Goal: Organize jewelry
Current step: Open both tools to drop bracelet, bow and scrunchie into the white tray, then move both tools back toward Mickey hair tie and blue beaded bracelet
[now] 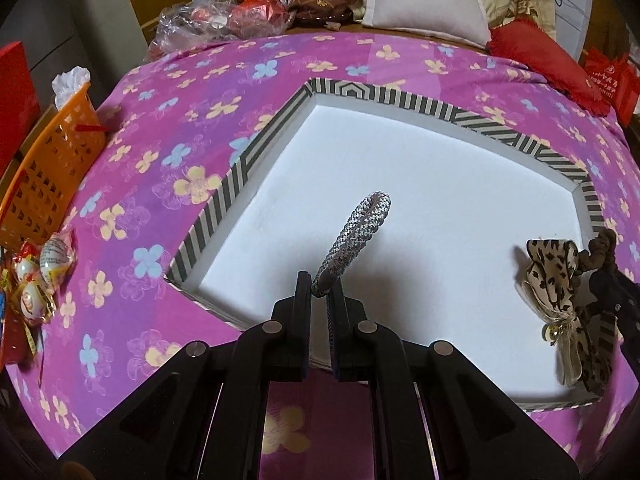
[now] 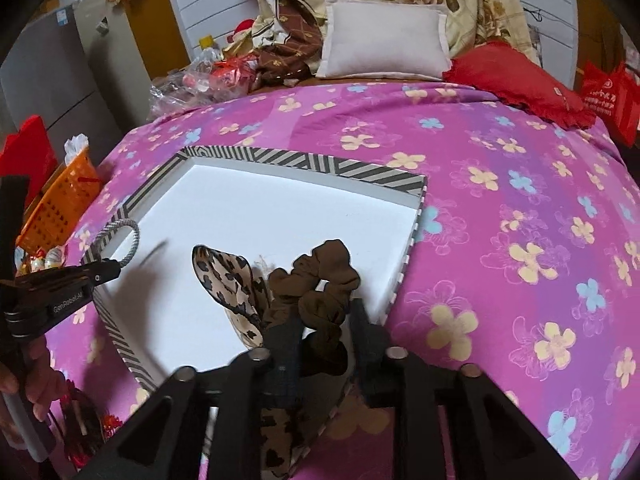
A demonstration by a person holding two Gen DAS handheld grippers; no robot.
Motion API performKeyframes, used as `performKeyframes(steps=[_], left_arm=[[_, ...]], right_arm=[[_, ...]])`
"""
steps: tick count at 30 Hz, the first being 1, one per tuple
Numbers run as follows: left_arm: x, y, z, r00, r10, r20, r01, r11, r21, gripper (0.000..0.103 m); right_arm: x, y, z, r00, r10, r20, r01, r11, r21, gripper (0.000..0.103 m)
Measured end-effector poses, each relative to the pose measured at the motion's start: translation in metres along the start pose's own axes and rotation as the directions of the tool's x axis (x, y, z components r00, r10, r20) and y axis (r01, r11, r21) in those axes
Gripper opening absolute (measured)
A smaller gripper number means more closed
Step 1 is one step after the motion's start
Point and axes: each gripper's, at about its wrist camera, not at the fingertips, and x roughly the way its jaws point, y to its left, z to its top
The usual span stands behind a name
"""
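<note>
One tray (image 1: pixel 224 196) with a striped rim lies on one flowered bedspread (image 2: pixel 500 200). Three hair pieces show: one silver braided ring (image 1: pixel 356 232), one leopard bow (image 2: pixel 228 276) and one brown scrunchie (image 2: pixel 320 280). Two black grippers appear, the left gripper (image 1: pixel 320 292) and the right gripper (image 2: pixel 324 320). At the head of the bed there is one white pillow (image 1: pixel 424 0) and one red cushion (image 2: pixel 516 80). One orange basket (image 1: pixel 52 168) stands at the side, with one red box (image 1: pixel 14 92) behind it. One hand (image 2: pixel 28 384) is partly in view.
</note>
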Motion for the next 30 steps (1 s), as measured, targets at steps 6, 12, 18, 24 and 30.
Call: performKeyframes(steps=[6,12,18,24,30], left_arm=[[0.005,0.0,-0.002,1.0,-0.022,-0.019,0.022,1.0,-0.019,0.034],[-0.003,0.005,-0.002,0.998,-0.057,0.005,0.057,0.997,-0.045,0.054],[-0.029,0.016,-0.006,0.996,-0.081,0.036,0.083,0.995,-0.06,0.058],[-0.066,0.029,-0.025,0.994,-0.084,0.075,0.088,0.995,-0.053,0.06],[-0.099,0.038,-0.059,0.993,-0.048,0.111,0.052,0.998,-0.035,0.061]], right_arm=[[-0.023,0.016,-0.004,0.998,-0.032,0.059,0.036,0.997,-0.063,0.067],[-0.044,0.009,-0.008,0.996,-0.001,0.085,0.002,1.0,-0.012,0.068],[-0.06,0.01,-0.024,0.996,0.021,0.089,-0.022,1.0,0.015,0.071],[-0.074,0.023,-0.042,0.996,0.019,0.088,-0.019,1.0,-0.006,0.072],[-0.087,0.037,-0.061,0.996,0.033,0.078,-0.033,0.999,-0.008,0.072]])
